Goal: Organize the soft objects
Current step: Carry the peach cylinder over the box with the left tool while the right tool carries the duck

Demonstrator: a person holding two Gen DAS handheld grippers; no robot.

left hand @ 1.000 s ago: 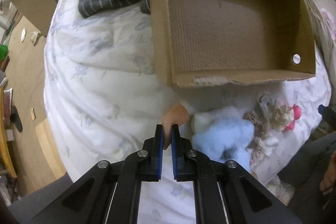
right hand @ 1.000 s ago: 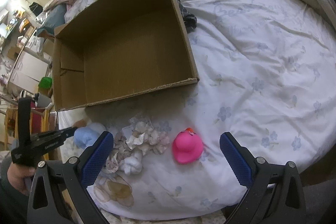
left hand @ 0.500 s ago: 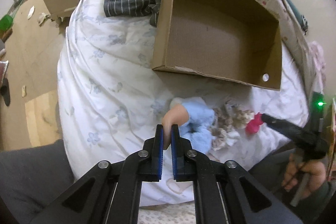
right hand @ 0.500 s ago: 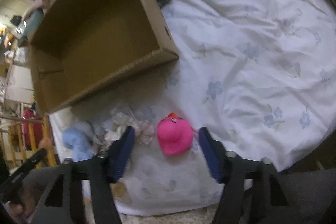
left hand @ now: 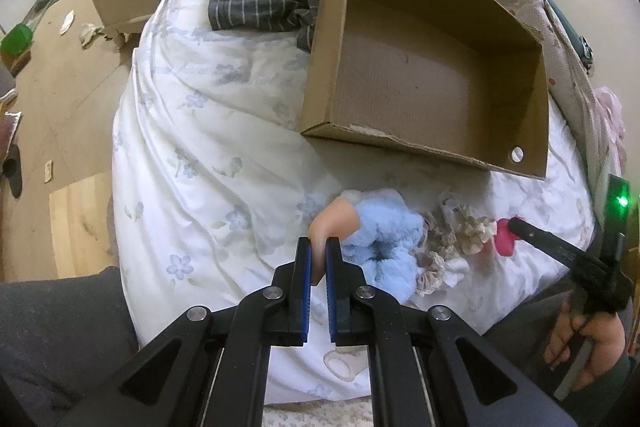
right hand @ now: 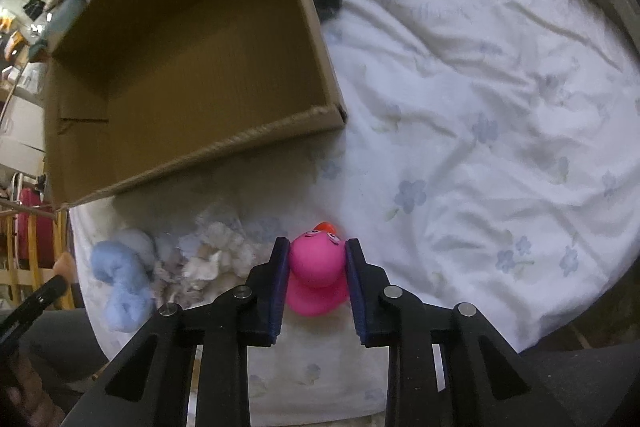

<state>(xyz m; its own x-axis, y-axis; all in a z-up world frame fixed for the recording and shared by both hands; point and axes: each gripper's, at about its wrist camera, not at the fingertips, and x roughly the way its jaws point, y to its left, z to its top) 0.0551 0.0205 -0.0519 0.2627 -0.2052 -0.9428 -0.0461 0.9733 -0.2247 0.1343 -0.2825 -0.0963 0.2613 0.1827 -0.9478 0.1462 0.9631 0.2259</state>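
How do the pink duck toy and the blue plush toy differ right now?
The pink duck toy looks smooth and glossy; the blue plush toy is fluffy. The duck sits between the pads of the right gripper; the plush lies free, no gripper on it. The duck is compact with a face; the plush sprawls, shapeless. Both rest on the floral bed sheet, outside the cardboard box.

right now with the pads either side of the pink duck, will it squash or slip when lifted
The pink duck looks smooth and rounded, so it may slip upward between the right gripper pads. It probably squashes a little and seems light.
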